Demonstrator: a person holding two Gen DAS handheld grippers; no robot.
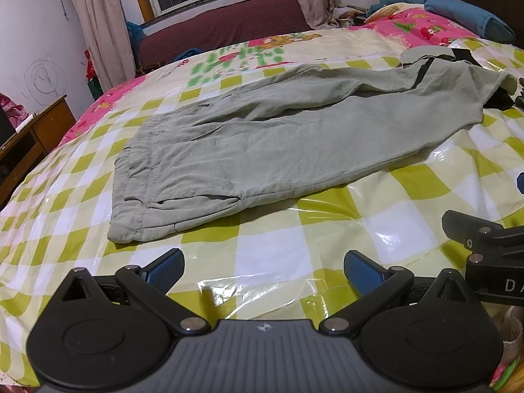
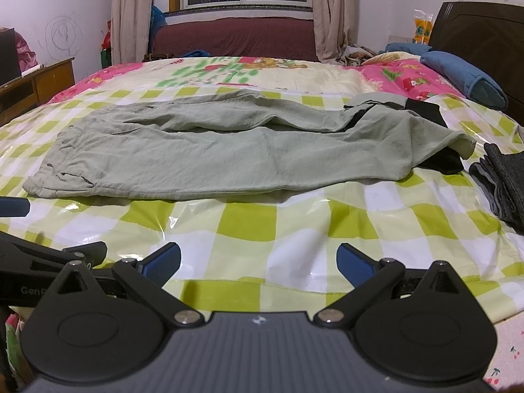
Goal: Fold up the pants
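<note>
Pale green pants (image 1: 278,137) (image 2: 229,154) lie across the bed, one leg laid over the other, waistband at the left and cuffs with black trim at the right. My left gripper (image 1: 263,270) hovers open over the checked cover, short of the waistband corner, nothing between its blue pads. In the right wrist view my right gripper (image 2: 258,262) is open too, a little back from the long near edge of the pants. Each wrist view catches part of the other gripper at its side edge.
The bed carries a green-and-white checked plastic cover (image 2: 249,222). Folded dark grey clothes (image 2: 504,183) lie at the right. A blue pillow (image 2: 465,78) and dark headboard (image 2: 478,29) are far right. A wooden cabinet (image 1: 36,134) stands left of the bed.
</note>
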